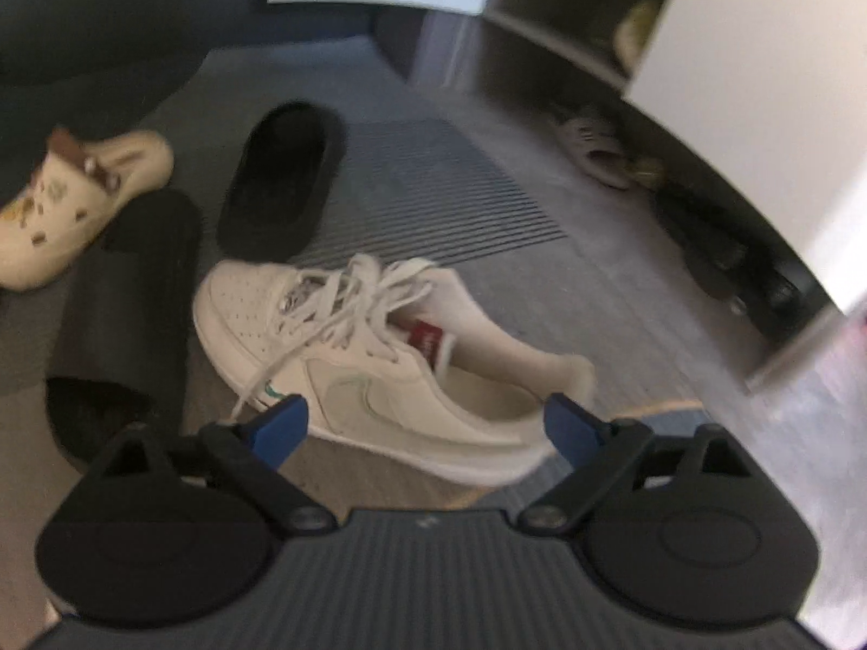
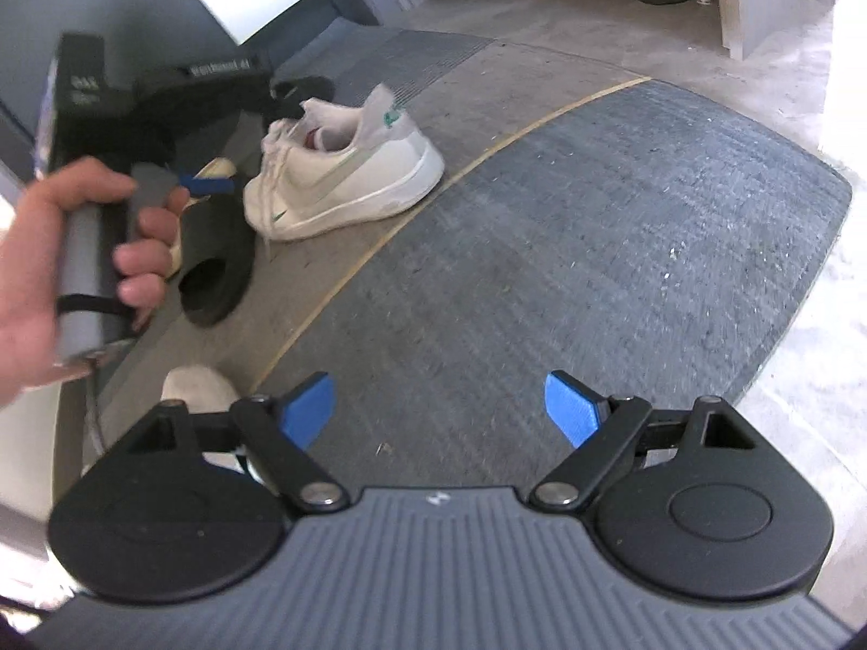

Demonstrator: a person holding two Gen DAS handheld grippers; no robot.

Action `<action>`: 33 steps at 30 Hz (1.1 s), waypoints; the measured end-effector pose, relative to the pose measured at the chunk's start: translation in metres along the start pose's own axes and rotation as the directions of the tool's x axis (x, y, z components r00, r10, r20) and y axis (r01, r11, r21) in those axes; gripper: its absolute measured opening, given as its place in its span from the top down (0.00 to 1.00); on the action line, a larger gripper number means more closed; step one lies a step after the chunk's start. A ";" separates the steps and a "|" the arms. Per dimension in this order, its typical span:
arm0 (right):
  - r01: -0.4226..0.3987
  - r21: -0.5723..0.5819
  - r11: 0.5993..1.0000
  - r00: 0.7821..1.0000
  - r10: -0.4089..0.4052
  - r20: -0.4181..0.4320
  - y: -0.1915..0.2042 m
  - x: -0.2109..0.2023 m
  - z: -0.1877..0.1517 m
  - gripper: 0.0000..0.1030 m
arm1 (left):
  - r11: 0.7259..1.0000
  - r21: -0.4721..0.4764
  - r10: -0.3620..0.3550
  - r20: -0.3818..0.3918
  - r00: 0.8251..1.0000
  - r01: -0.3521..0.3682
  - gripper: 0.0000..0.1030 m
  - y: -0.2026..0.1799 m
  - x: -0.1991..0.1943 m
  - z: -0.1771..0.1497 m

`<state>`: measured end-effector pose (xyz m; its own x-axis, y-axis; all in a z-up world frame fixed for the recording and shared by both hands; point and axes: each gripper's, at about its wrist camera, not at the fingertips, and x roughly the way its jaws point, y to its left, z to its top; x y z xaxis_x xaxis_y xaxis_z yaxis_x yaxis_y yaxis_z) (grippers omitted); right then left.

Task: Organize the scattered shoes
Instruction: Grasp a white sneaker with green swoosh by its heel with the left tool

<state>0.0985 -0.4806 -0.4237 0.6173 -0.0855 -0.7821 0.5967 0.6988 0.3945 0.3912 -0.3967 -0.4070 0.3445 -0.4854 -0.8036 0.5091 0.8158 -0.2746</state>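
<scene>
We find the left gripper (image 1: 425,422) with jaws spread wide and nothing between the pads, poised just above the white sneaker (image 1: 374,357), which lies on the floor at the edge of the grey mat (image 2: 569,271); the right gripper (image 2: 441,411) is likewise wide and empty over that mat; two black slippers (image 1: 282,179) and a cream clog (image 1: 76,200) lie nearby; beyond stands the shoe cabinet (image 1: 569,49); we note blurred footwear on a shelf and a pale sandal (image 1: 593,146) with dark shoes (image 1: 720,260) beneath it.
</scene>
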 end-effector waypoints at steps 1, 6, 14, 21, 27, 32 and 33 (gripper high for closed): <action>0.003 0.003 1.000 1.000 -0.003 -0.002 -0.002 0.002 0.001 0.16 | 1.000 -0.009 -0.005 -0.008 1.000 0.005 0.15 -0.001 0.007 0.000; 0.032 0.034 0.999 0.999 -0.030 -0.043 -0.012 0.019 0.004 0.16 | 0.999 -0.030 0.038 -0.039 0.999 -0.039 0.19 -0.005 0.036 -0.002; 0.049 0.049 0.998 0.997 -0.046 -0.060 -0.017 0.026 0.004 0.16 | 0.984 -0.136 0.113 -0.008 0.994 -0.113 0.47 0.005 0.033 -0.007; 0.050 0.052 0.997 0.998 -0.048 -0.033 -0.020 0.011 0.002 0.16 | 0.983 -0.119 0.137 -0.015 0.990 -0.138 0.75 -0.004 0.014 -0.005; 0.049 0.062 0.997 0.999 -0.048 -0.011 -0.022 -0.002 0.001 0.16 | 0.981 -0.139 0.132 -0.027 0.991 -0.134 0.78 0.000 0.003 0.001; 0.049 0.072 0.996 0.999 -0.050 0.014 -0.026 -0.015 -0.002 0.16 | 0.986 -0.116 0.119 -0.026 0.993 -0.121 0.79 -0.013 -0.024 -0.003; 0.049 0.078 0.996 0.999 -0.051 0.019 -0.027 -0.017 -0.002 0.16 | 0.986 -0.122 0.112 -0.038 0.993 -0.116 0.79 -0.014 -0.028 -0.006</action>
<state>0.0707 -0.4970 -0.4217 0.5958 -0.1345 -0.7918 0.6643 0.6365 0.3918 0.3699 -0.3929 -0.3839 0.3690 -0.3787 -0.8488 0.3653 0.8988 -0.2422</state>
